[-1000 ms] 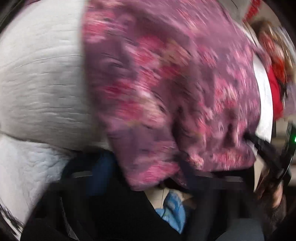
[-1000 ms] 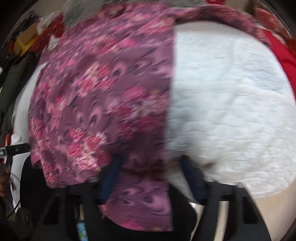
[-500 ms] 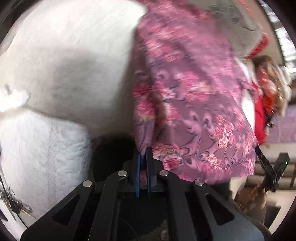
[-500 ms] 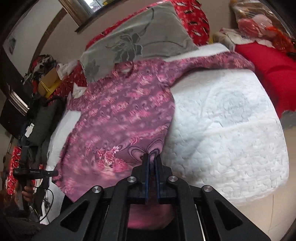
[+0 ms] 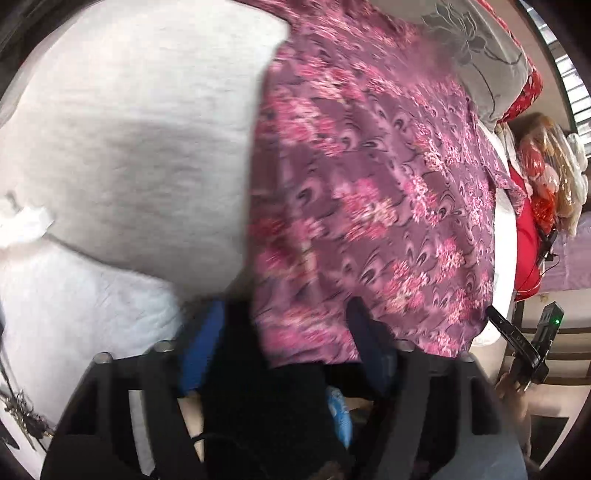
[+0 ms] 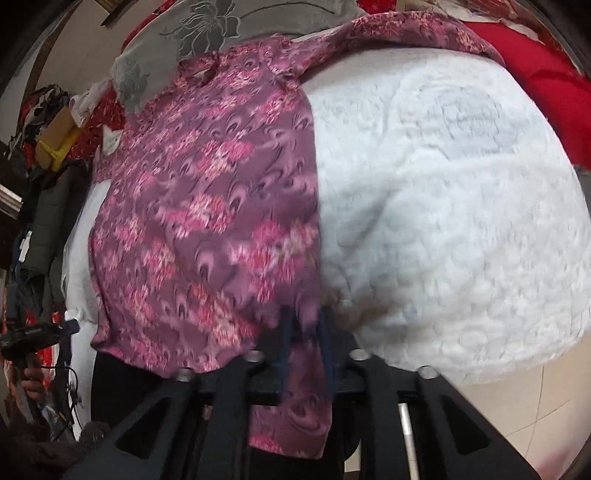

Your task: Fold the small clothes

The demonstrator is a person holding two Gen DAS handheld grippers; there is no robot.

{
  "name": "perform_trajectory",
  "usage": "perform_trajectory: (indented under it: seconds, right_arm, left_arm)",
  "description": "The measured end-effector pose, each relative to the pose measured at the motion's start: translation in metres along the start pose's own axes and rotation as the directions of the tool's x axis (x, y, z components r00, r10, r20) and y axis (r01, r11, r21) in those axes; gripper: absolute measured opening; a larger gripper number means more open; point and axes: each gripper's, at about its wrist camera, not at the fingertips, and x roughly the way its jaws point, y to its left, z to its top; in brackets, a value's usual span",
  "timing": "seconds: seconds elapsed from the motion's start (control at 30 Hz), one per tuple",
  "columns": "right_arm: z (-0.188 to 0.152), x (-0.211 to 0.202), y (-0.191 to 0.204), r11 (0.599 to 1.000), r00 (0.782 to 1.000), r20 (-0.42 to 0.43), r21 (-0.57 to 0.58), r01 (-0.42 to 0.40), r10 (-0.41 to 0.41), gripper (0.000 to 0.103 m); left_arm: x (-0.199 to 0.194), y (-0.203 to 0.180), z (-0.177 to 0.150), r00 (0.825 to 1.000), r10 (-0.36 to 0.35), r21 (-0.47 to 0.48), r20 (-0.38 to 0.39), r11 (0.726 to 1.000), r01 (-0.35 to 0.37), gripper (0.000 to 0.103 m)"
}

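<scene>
A purple blouse with pink flowers (image 5: 369, 184) lies spread on the white quilted bedcover (image 5: 129, 147), its collar toward the grey pillow. My left gripper (image 5: 286, 306) hangs over the near hem. Its jaws are opening wide, the hem lies loose between the blue pads (image 5: 203, 350), and neither pad presses on it. In the right wrist view the same blouse (image 6: 207, 206) covers the left half of the bedcover (image 6: 443, 184). My right gripper (image 6: 306, 317) is at the hem's near corner. Its jaws are opening, and a fold of cloth hangs between the fingers (image 6: 286, 350).
A grey flowered pillow (image 6: 221, 29) and a red blanket (image 6: 546, 74) lie past the blouse. Piled clothes and a yellow-taped box (image 6: 55, 144) stand at the left. A hand holds the other gripper (image 5: 524, 343) beyond the bed's edge. Tiled floor (image 6: 535, 424) shows below.
Half a second ago both grippers were shut at the hem. Now both pairs of jaws stand apart, the left much wider. Both views have swung and blurred.
</scene>
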Motion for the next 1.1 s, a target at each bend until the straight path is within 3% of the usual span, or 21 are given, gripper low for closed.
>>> perform_trajectory:
  seconds: [0.07, 0.17, 0.23, 0.27, 0.3, 0.33, 0.4, 0.43, 0.5, 0.6, 0.67, 0.77, 0.87, 0.93, 1.0, 1.07, 1.1]
  right_arm:
    - [0.002, 0.009, 0.0, 1.0, 1.0, -0.013, 0.016, 0.014, -0.014, 0.041]
    - [0.0, 0.019, 0.0, 0.999, 0.999, -0.041, 0.014, 0.037, -0.036, 0.041]
    - [-0.004, 0.026, 0.001, 0.999, 0.997, -0.062, -0.007, 0.049, -0.049, 0.041]
    - [-0.005, 0.027, 0.002, 0.999, 0.997, -0.067, -0.013, 0.048, -0.049, 0.042]
    - [-0.008, 0.029, 0.003, 0.999, 0.996, -0.075, -0.021, 0.042, -0.044, 0.042]
    - [-0.009, 0.031, 0.003, 0.999, 0.996, -0.08, -0.028, 0.033, -0.035, 0.041]
    - [-0.013, 0.032, 0.006, 0.999, 0.996, -0.087, -0.044, -0.01, 0.006, 0.027]
    - [-0.013, 0.03, 0.007, 0.998, 0.996, -0.086, -0.046, -0.038, 0.034, 0.003]
    - [-0.01, 0.011, 0.008, 0.994, 0.995, -0.045, -0.05, -0.096, 0.094, 0.004]
    - [-0.003, -0.026, 0.002, 0.986, 0.985, 0.048, -0.041, -0.163, 0.165, 0.004]
    - [0.0, -0.03, -0.005, 0.989, 0.988, 0.056, -0.028, -0.145, 0.147, 0.004]
    - [-0.005, 0.0, -0.016, 0.998, 0.997, -0.036, -0.003, -0.068, 0.068, 0.004]
    - [-0.008, 0.02, -0.015, 1.0, 0.994, -0.106, -0.002, -0.008, 0.008, 0.007]
    - [0.009, 0.004, -0.009, 1.0, 1.0, -0.021, -0.004, -0.006, 0.006, 0.01]
    - [0.028, -0.013, -0.001, 1.0, 0.996, 0.083, -0.013, -0.029, 0.03, 0.013]
    - [0.049, -0.019, 0.01, 0.999, 0.987, 0.154, -0.021, -0.045, 0.047, 0.032]
    - [0.061, -0.017, 0.015, 0.999, 0.982, 0.183, -0.031, -0.042, 0.048, 0.037]
  left_arm:
    - [0.014, -0.01, 0.009, 0.998, 0.052, 0.037, -0.046, 0.998, -0.051, 0.069]
    - [0.034, -0.022, 0.016, 0.982, 0.167, 0.078, -0.086, 0.984, -0.16, 0.069]
    - [0.048, -0.025, 0.016, 0.972, 0.206, 0.088, -0.109, 0.976, -0.197, 0.066]
    - [0.051, -0.024, 0.014, 0.971, 0.207, 0.086, -0.121, 0.977, -0.197, 0.041]
    - [0.054, -0.022, 0.012, 0.971, 0.198, 0.085, -0.135, 0.979, -0.187, 0.007]
    - [0.055, -0.02, 0.011, 0.971, 0.193, 0.077, -0.142, 0.98, -0.184, 0.005]
    - [0.042, -0.005, 0.009, 0.977, 0.17, 0.038, -0.13, 0.985, -0.167, 0.005]
    - [0.029, 0.005, 0.008, 0.983, 0.143, 0.004, -0.119, 0.99, -0.143, 0.005]
    - [0.006, 0.025, 0.005, 0.993, 0.07, -0.057, -0.097, 0.995, -0.076, 0.002]
    - [-0.014, 0.052, -0.001, 0.987, 0.148, -0.095, -0.063, 0.984, -0.153, 0.0]
    - [-0.008, 0.07, -0.003, 0.982, 0.157, -0.131, -0.1, 0.977, -0.17, 0.0]
    - [0.0, 0.088, -0.01, 0.979, 0.163, -0.171, -0.123, 0.968, -0.183, 0.0]
    - [-0.016, 0.069, -0.006, 0.987, 0.157, -0.104, -0.033, 0.982, -0.159, 0.001]
    - [-0.028, 0.04, 0.006, 0.985, 0.17, -0.018, 0.042, 0.985, -0.169, 0.004]
    - [-0.032, 0.011, 0.021, 0.984, 0.151, 0.051, 0.091, 0.986, -0.156, 0.023]
    - [-0.026, -0.018, 0.036, 0.983, 0.13, 0.09, 0.126, 0.986, -0.142, 0.043]
    - [-0.019, -0.035, 0.043, 0.982, 0.124, 0.109, 0.143, 0.984, -0.14, 0.045]
